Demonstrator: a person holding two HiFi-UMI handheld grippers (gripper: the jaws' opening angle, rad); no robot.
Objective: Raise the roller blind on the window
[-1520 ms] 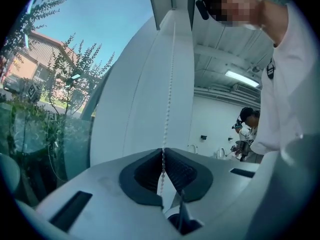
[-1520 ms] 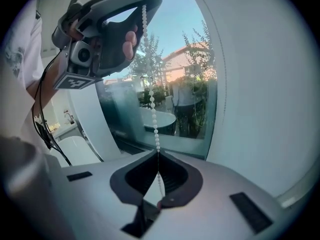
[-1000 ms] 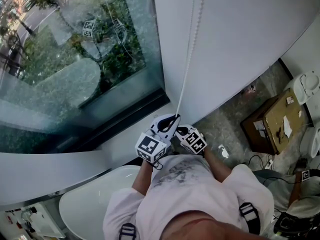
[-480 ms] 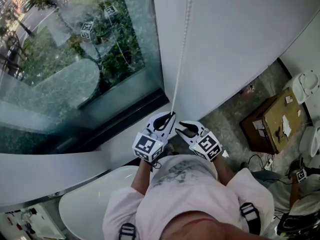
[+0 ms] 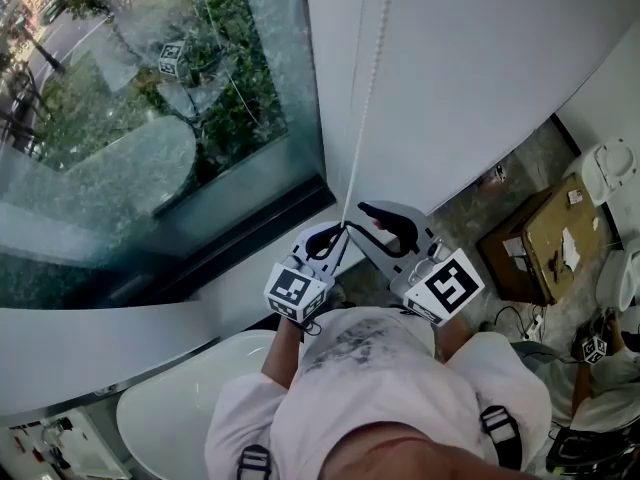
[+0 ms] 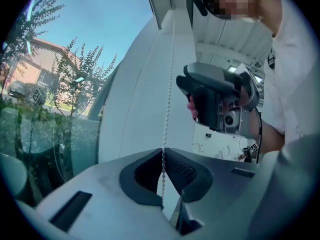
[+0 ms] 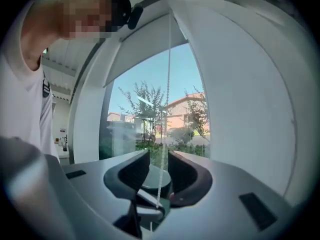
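In the head view the roller blind (image 5: pixel 480 78) is a pale sheet filling the picture from 12 o'clock round to 3 o'clock, with the bare glass of the window (image 5: pixel 150 118) beside it from 9 to 11 o'clock. The bead chain (image 5: pixel 365 98) drops from the top edge at 12 o'clock, close along the blind's left border, down to the middle of the picture, where both tongs meet it. The left gripper (image 5: pixel 335 234) sits just below centre at about 6 o'clock. Its own view shows the two dark pads drawn together at their tips with the chain pinched between them, the beads running straight up from the pinch towards 12 o'clock. The right gripper (image 5: pixel 362 218) is just beside it, on its 3 o'clock side and a little higher. Its jaws have just been opening and stand wide apart. In the right gripper view the chain hangs in the gap between the pads, and neither pad presses on it (the beads pass nearer the left pad than the right). That view also has trees and a house behind the glass at 12 o'clock. A white tub (image 5: pixel 190 408) lies at 7 o'clock in the head view and a cardboard box (image 5: pixel 545 243) at 3 o'clock.
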